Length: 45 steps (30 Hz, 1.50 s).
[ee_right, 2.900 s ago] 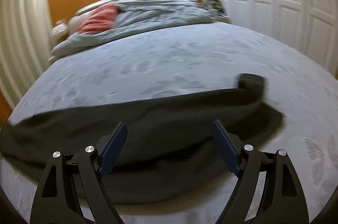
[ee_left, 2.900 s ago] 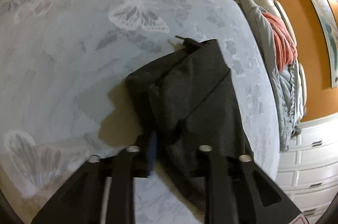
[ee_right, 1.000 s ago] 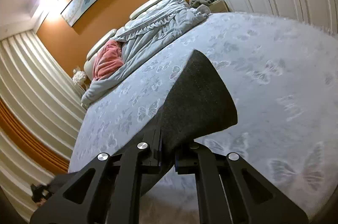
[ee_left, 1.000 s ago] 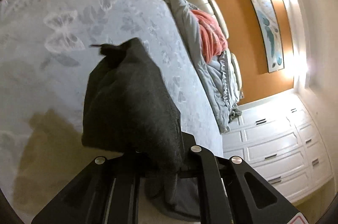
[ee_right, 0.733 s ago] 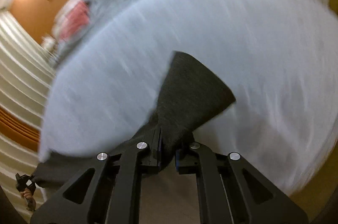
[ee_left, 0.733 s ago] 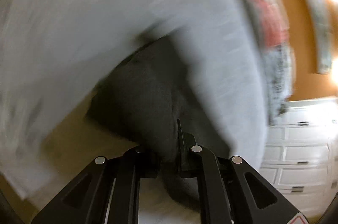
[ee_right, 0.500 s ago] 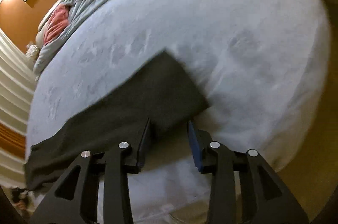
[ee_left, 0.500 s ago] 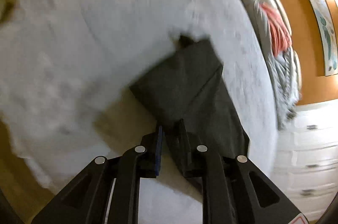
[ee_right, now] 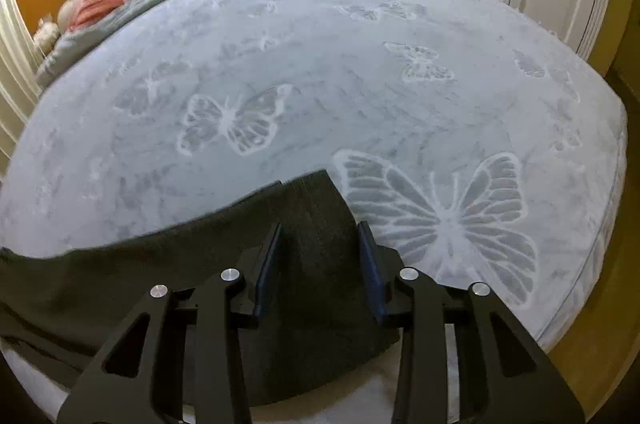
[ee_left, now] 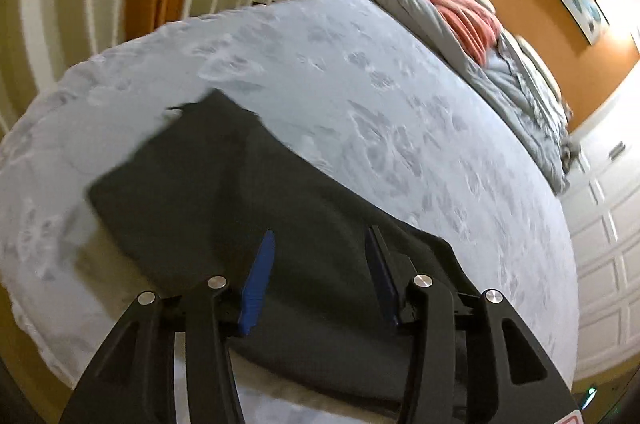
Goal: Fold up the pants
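Having let go within the last second, the left gripper (ee_left: 318, 256) and right gripper (ee_right: 320, 248) now hover spread above the dark pants (ee_left: 224, 184), laid out long across each frame's lower half on the butterfly bedspread (ee_right: 360, 64), ready for folding.

The dark grey fabric pants (ee_right: 120, 280) run off the left edge of the right wrist view. In the left wrist view their near edge is hidden behind the black gripper arms at the bottom, and the frame is motion-blurred.

Pants (ee_right: 312, 244) dark matt knit cloth; bedspread (ee_right: 360, 72) plush, seemingly embossed.
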Motion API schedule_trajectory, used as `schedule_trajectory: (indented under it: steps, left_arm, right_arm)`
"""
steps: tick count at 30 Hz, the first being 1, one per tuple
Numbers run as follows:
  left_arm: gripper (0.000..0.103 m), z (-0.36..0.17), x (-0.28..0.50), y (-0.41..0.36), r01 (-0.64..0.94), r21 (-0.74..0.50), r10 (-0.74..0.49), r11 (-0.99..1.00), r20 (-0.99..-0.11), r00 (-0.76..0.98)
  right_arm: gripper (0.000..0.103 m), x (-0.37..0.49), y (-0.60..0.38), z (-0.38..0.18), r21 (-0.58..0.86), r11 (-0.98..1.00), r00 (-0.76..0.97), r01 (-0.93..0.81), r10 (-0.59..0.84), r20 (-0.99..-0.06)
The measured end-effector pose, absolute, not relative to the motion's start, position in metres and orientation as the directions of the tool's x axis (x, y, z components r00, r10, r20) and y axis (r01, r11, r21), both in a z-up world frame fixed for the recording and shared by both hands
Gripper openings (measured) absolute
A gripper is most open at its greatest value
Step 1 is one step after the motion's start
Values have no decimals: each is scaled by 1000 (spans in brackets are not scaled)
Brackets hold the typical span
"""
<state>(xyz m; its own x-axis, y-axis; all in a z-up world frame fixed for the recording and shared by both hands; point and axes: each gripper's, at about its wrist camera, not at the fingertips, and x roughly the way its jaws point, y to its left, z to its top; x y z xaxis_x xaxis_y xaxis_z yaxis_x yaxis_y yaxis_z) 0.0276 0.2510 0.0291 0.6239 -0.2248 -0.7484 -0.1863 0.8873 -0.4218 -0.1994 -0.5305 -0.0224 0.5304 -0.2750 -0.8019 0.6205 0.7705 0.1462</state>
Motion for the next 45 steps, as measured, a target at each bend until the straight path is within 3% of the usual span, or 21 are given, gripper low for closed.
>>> schedule_trajectory:
  steps: [2,6,10,11,13,15,16,24,28,29,31,32,33,34,35,36,37,40,42,44,45]
  left_arm:
    - [44,29,32,238,-172,-420,-230,891,-746,625]
    - [44,30,34,210,-76,-467,-326,881,-717,616]
    - [50,31,30,136,146,-428,-427,892,-692,581]
    - [53,32,26,115,210,-423,-462,882,-682,567]
    - [56,33,14,70,335,-405,-526,851,-667,528]
    - [63,34,-1,28,432,-375,-563,820,-663,493]
    - [65,35,-11,5,477,-366,-584,799,-660,473]
    - [92,66,-113,-190,785,-264,-727,561,-611,314]
    - [92,47,-143,-292,827,-153,-678,541,-661,322]
    - [89,38,-146,-311,830,-158,-668,535,-681,300]
    - [48,25,-147,-335,841,-190,-684,507,-682,258]
    - [14,20,-142,-343,835,-204,-667,512,-707,236]
    - [2,18,-135,-345,818,-247,-663,519,-721,203]
    - [2,19,-127,-340,786,-305,-677,537,-712,186]
    - [2,25,-122,-331,764,-338,-696,550,-691,197]
    - [2,32,-119,-322,753,-343,-707,562,-671,223]
    - [2,44,-116,-308,749,-327,-712,577,-651,264]
    - [2,74,-110,-277,735,-343,-739,586,-599,309]
    - [2,90,-112,-272,729,-348,-750,589,-572,333]
    - [2,107,-113,-266,733,-352,-763,581,-549,341]
    - [2,114,-113,-266,738,-353,-769,574,-543,338]
  right_arm:
    - [45,-229,-536,-10,205,737,572,644,-285,-769]
    - [46,-286,-536,-25,258,704,572,662,-251,-781]
    - [47,-298,-531,-43,381,679,621,628,-141,-771]
    - [56,-294,-533,-44,402,679,642,614,-134,-755]
    - [58,-285,-536,-47,417,674,654,610,-131,-745]
    - [32,-273,-542,-50,455,670,675,587,-93,-732]
    - [3,-267,-544,-49,469,664,675,583,-74,-734]
    - [2,-234,-476,76,507,832,815,227,123,-566]
    - [2,-212,-459,94,555,826,797,95,271,-540]
    - [2,-210,-458,93,561,824,788,81,292,-543]
    - [3,-209,-461,89,542,836,761,82,298,-575]
    - [6,-218,-470,86,507,852,764,126,243,-598]
    - [9,-230,-483,82,480,860,773,172,184,-607]
    - [22,-238,-490,75,458,863,775,214,136,-617]
    - [55,-250,-501,64,410,866,765,288,49,-643]
    - [68,-259,-511,50,344,863,737,370,-48,-674]
    - [71,-262,-521,27,263,856,677,445,-129,-725]
    - [67,-251,-531,-25,243,849,591,469,-97,-801]
    - [53,-237,-525,-48,288,855,594,432,-30,-804]
    - [13,-225,-515,-48,276,877,610,394,-24,-792]
    - [6,-221,-514,-38,308,877,639,369,2,-769]
